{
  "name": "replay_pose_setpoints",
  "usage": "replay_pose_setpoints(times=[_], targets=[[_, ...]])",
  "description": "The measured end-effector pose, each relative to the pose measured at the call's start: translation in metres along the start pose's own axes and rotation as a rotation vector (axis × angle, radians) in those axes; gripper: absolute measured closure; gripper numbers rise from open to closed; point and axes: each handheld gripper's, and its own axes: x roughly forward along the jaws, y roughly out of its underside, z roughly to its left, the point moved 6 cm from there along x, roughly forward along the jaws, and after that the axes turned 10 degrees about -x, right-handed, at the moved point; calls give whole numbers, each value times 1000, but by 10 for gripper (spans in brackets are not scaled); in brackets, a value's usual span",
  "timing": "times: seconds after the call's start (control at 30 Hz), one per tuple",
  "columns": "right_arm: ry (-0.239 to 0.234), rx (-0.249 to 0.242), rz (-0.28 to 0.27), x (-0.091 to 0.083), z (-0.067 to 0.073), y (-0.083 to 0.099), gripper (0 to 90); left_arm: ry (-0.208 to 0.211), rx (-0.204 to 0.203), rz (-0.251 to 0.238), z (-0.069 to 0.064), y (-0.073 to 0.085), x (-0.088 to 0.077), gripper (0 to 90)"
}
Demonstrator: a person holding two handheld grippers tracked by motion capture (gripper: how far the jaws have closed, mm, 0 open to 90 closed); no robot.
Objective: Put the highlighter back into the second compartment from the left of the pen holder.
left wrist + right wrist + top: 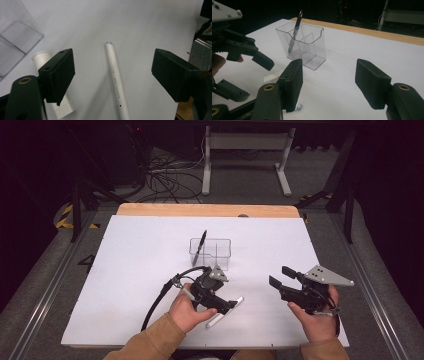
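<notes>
Now my left hand-held gripper (113, 75) straddles the white pen (117, 85) lying flat on the tabletop (140, 22), jaws wide, gripping nothing, lined up to pinch it; right hand-held gripper (329, 82) waits open and empty nearby

The person wears tan sleeves (155, 340), seen at about 6 o'clock in the high view. Each hand carries a black gripper. The left gripper (231, 305) has a small grey three-cornered plate (218, 274) on top, and a black cable (159, 299) leaves it toward 8 o'clock. The right gripper (281, 276) has a bigger grey plate (326, 275) with small screws in it. In the gripper views the jaws are flat black blocks with a rough pad face, each with two small screw holes. The arms behind them are dark green-black, each with a brass ring (269, 87) at the joint.
</notes>
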Motion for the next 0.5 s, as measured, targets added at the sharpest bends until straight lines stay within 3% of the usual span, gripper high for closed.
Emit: replay_pose_setpoints(times=[0.2, 0.5], targets=[[1, 0, -4, -1, 0, 0, 402, 31, -31, 29, -1, 6, 9, 207], [-3, 0, -1, -1, 1, 0, 401, 8, -12, 48, -1, 10, 11, 214]])
